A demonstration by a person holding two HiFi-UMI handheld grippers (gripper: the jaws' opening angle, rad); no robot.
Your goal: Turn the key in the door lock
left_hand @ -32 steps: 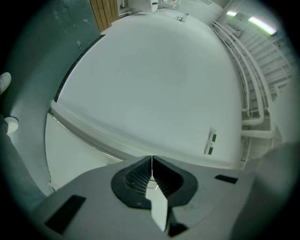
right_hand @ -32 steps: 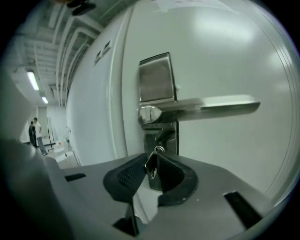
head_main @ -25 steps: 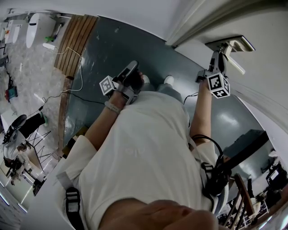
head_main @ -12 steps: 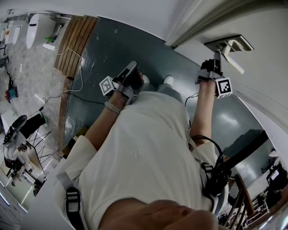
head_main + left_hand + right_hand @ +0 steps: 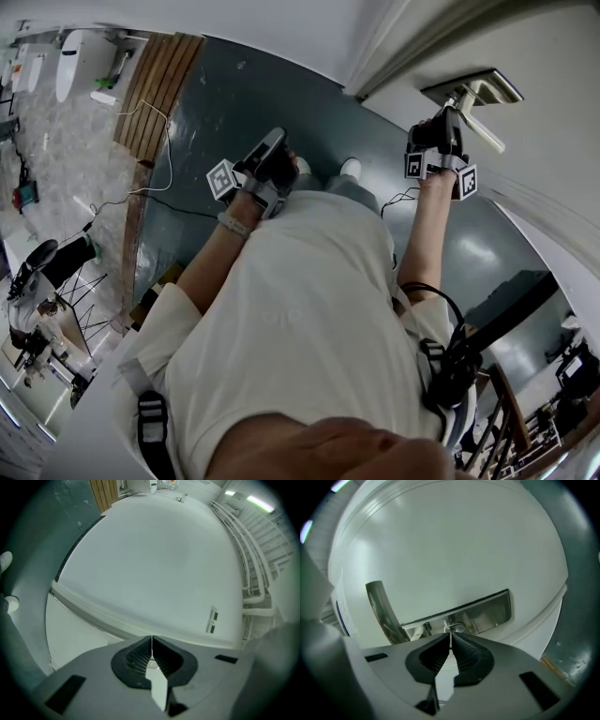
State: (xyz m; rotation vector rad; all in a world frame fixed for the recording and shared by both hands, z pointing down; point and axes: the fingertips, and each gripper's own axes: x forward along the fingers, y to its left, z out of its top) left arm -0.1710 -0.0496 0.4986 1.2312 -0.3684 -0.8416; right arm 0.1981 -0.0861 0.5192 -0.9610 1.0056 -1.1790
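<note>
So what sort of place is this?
Probably a lab or workshop doorway: a white door with a metal handle, a dark green floor, loose cables and tripod stands.

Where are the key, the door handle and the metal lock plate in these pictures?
key (image 5: 450, 641): right gripper view, its thin edge under the keyhole.
door handle (image 5: 380, 606): right gripper view, the curved lever's middle.
metal lock plate (image 5: 490, 612): right gripper view, bare metal right of the keyhole.

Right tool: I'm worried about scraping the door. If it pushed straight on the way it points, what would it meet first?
The right tool, whose jaws have just been closing, pinches the key. Straight ahead sits the lock cylinder in the metal plate, probably before bare door.
</note>
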